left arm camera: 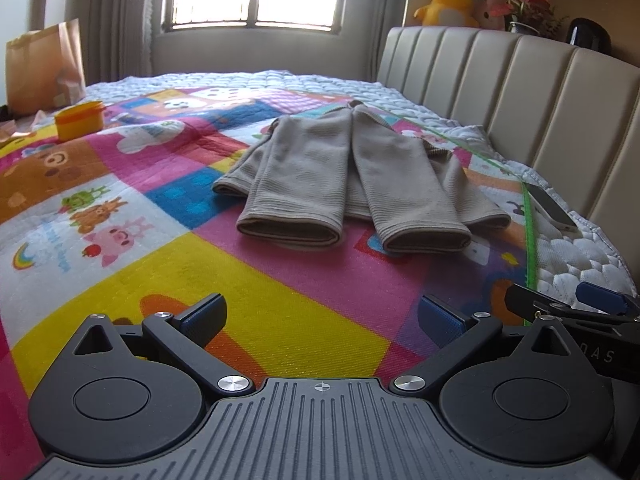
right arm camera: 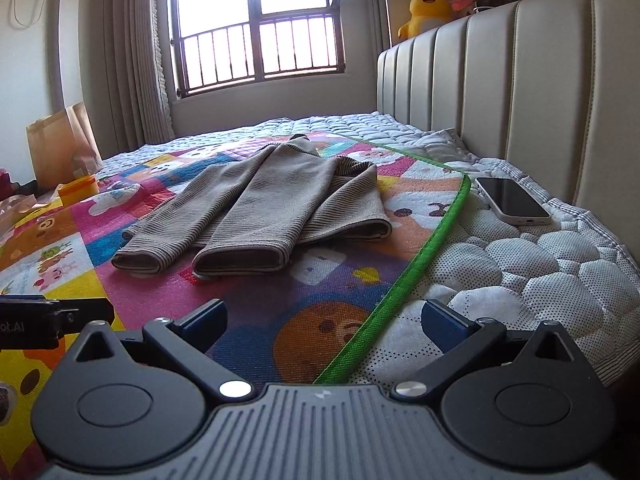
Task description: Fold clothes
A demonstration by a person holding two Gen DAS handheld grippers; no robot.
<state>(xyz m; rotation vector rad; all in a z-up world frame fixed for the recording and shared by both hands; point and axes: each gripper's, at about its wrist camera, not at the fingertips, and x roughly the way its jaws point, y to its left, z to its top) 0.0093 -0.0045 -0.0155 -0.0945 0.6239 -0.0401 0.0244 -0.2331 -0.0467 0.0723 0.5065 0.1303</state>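
One beige ribbed garment (left arm camera: pixel 352 168) lies on a bed, resting on a bright cartoon-print play mat (left arm camera: pixel 192 240) edged in green; its two sleeves are folded forward over the body, cuffs pointing toward the near edge. Two claws hover low over the near part of the mat, well apart from the garment: the left claw (left arm camera: pixel 322 316) and the right claw (right arm camera: pixel 324 318), each released with its blue-padded fingers spread wide and nothing between them. One phone (right arm camera: pixel 512 200) lies to the right on the white quilted mattress (right arm camera: pixel 552 272), near the padded headboard (right arm camera: pixel 540 100). One orange container (left arm camera: pixel 78 120) sits far left beside what looks like one brown paper bag (left arm camera: pixel 44 72). One yellow plush toy (left arm camera: pixel 448 2) perches above the headboard.
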